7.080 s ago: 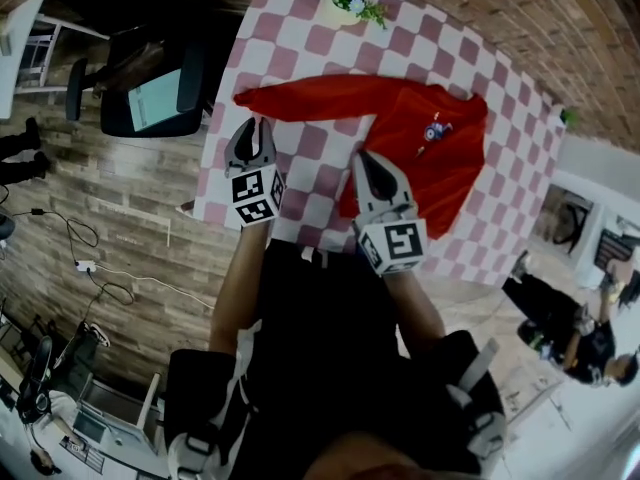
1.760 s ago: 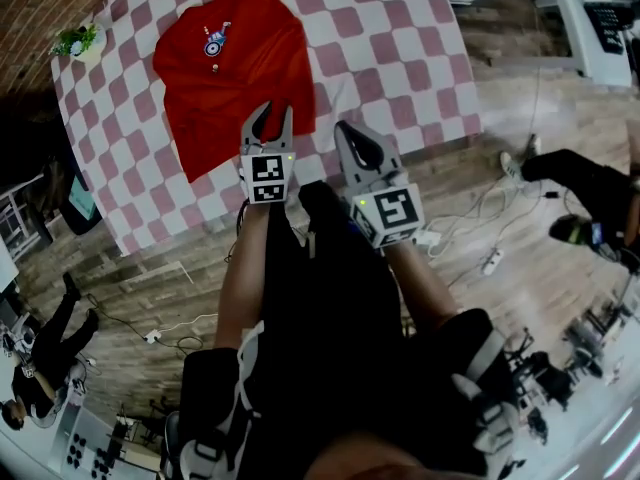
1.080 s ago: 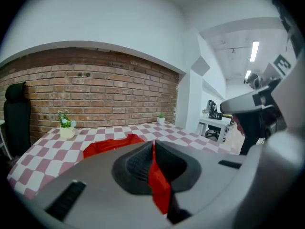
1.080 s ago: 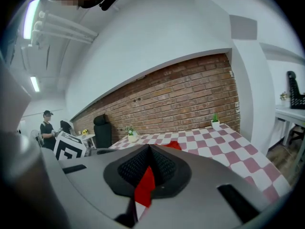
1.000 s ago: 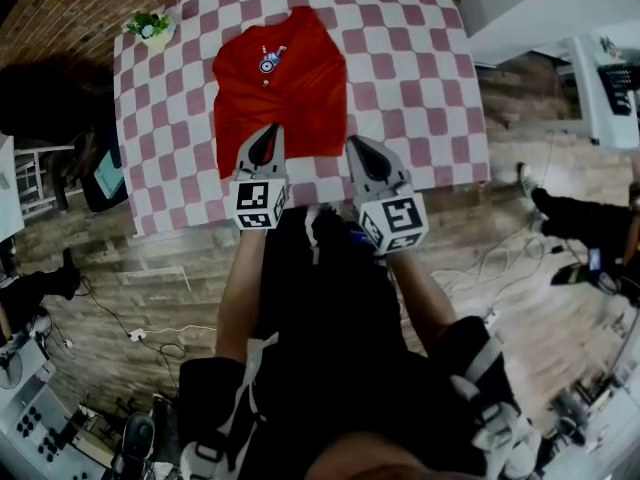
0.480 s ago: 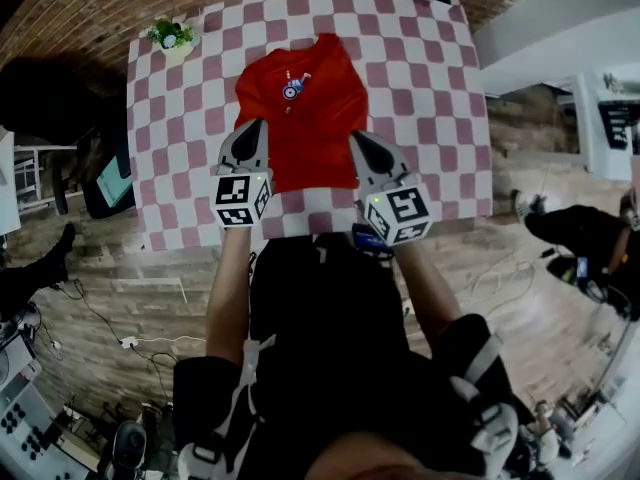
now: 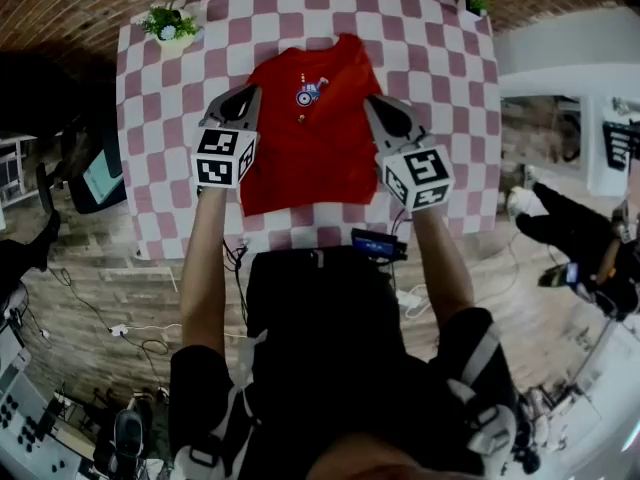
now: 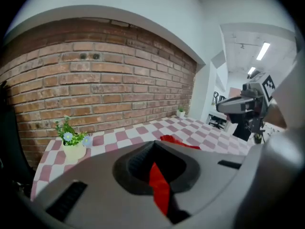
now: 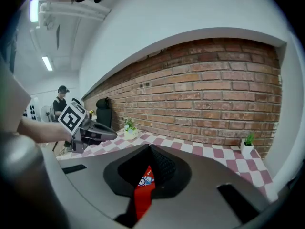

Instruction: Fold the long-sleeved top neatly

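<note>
Closest in, on the head view, two bare forearms stretch out from a dark-clothed torso, with a small dark device (image 7: 378,244) glowing blue at the waist. Just beyond it comes the near edge of the red-and-white checked desk (image 7: 160,118). The long-sleeved top (image 7: 305,148) lies flat on the desk, red, with its hem toward the person and its collar away. Its sleeves are already tucked in, so it reads as one neat panel.

The left gripper (image 7: 240,96) hangs over the top's left edge, and the right gripper (image 7: 378,106) over its right edge, level with each other. On the left gripper view the jaws are pressed together to a thin slit, and only a sliver of red cloth below shows through it. The right gripper view is the same, with the jaws together and nothing pinched. Through that slit shows red cloth and the little printed emblem (image 9: 145,180) on the chest.

Each gripper sees the other across the garment, both held above the desk. Farther back, a potted plant (image 7: 170,23) with pale flowers sits at the far left corner. A smaller green plant (image 7: 478,6) marks the far right corner. Behind both runs the brick wall (image 8: 105,80). Away in the room, the right gripper view catches a bystander (image 9: 61,101) in a cap.
</note>
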{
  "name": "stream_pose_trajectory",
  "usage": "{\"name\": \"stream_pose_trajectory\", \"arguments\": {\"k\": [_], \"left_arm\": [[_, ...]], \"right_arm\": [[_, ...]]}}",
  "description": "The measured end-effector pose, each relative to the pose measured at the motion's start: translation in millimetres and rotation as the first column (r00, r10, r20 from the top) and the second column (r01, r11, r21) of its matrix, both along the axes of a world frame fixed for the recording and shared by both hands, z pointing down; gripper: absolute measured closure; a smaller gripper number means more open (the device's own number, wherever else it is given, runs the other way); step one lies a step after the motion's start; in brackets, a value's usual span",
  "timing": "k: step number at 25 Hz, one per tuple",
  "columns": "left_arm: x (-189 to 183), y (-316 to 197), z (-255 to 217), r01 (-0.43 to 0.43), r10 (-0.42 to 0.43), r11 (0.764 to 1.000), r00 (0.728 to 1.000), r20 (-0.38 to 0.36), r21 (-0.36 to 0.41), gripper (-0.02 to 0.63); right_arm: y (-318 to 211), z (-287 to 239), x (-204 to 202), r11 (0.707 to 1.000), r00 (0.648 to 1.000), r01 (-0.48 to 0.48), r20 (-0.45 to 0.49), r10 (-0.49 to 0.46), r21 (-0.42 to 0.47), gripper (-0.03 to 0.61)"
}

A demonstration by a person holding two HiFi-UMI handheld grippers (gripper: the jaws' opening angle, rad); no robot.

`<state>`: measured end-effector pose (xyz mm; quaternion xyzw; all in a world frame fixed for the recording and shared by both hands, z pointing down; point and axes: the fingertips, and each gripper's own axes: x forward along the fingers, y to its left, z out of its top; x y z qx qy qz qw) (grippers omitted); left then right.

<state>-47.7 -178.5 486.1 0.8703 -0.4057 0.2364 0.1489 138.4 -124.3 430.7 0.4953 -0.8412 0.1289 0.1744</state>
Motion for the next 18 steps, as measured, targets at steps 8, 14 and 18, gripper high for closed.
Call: {"name": "stream_pose_trajectory", "arguments": {"k": [8, 14, 18], "left_arm": [[8.2, -59.1, 61.0, -0.201, 0.212, 0.973, 0.972, 0.100, -0.114, 0.606], [8.2, -91.9, 108.5, -0.284, 0.318, 0.936, 0.936, 0.152, -0.207, 0.604], [10.3, -101.6, 137.5, -0.322, 0.374, 0.905, 0.914, 0.159, -0.277, 0.558]], "right_arm": [[-67.0, 51.4, -4.6, 0.989, 0.985, 0.109, -0.122, -0.121, -0.099, 0.569], [-111.5, 93.7, 0.3, 0.974, 0.971, 0.151, -0.160, -0.178, -0.166, 0.566], [-128.7, 123.2, 1.7, 0.959, 0.965, 0.174, -0.157, -0.212, -0.223, 0.512]]}}
